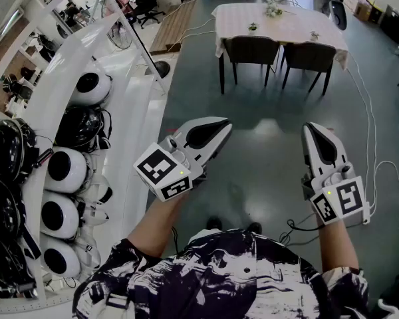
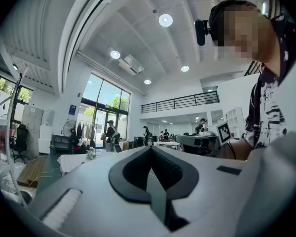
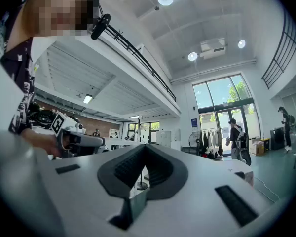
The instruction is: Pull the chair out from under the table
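Two chairs, head view: the left chair and the right chair both stand pushed in at the cloth-covered counter, far across the grey floor from the person. The task does not say which one is meant.
Left tongs, head view: the left tongs are held out over the floor, pointing toward the counter and well apart from either chair.
Right tongs, head view: the right tongs are alongside, also well short of the chairs.
Left gripper view: the tongs are pressed together with nothing between them. The counter shows small and distant at lower left, and the chairs cannot be made out there.
Right gripper view: these tongs are likewise closed tip to tip and empty. They face windows and shelving, with no chair in sight.
Done so far: nothing, by my reading. No chair has been touched or drawn out.
Left to do: probably walk up to the counter, part one pair of tongs, take hold of a chair's backrest and draw the chair clear of the cloth.
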A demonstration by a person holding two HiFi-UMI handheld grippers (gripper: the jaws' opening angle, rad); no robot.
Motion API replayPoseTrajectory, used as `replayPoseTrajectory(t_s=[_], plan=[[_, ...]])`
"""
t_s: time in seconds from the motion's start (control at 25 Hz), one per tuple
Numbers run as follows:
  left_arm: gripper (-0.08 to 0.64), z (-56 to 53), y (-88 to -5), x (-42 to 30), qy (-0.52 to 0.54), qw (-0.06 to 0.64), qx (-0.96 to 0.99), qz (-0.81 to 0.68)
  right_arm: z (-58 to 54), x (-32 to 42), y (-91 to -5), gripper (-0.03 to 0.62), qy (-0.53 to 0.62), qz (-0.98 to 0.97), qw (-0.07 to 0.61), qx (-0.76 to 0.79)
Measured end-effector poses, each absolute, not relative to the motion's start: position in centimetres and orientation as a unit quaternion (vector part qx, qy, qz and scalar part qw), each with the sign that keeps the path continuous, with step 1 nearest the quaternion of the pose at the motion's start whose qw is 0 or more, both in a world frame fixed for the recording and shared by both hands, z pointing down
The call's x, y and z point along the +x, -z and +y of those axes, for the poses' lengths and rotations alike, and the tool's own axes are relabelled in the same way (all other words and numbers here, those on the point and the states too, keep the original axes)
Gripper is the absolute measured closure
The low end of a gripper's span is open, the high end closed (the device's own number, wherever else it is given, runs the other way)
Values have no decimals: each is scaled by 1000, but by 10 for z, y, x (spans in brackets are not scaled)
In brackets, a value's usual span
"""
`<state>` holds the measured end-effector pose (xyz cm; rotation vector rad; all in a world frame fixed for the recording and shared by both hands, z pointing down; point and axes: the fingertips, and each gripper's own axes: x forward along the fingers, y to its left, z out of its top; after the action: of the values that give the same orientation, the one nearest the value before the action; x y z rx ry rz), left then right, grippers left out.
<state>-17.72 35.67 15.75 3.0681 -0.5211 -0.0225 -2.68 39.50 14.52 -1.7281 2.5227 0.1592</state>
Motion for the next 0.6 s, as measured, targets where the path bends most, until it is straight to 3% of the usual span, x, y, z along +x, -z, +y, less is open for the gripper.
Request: replayPoseTrajectory(t_s=[0.6], plan=[[554,355,-159,-180,10,16,985,-171,393,-24,-145,589,-49,827,51,-558]])
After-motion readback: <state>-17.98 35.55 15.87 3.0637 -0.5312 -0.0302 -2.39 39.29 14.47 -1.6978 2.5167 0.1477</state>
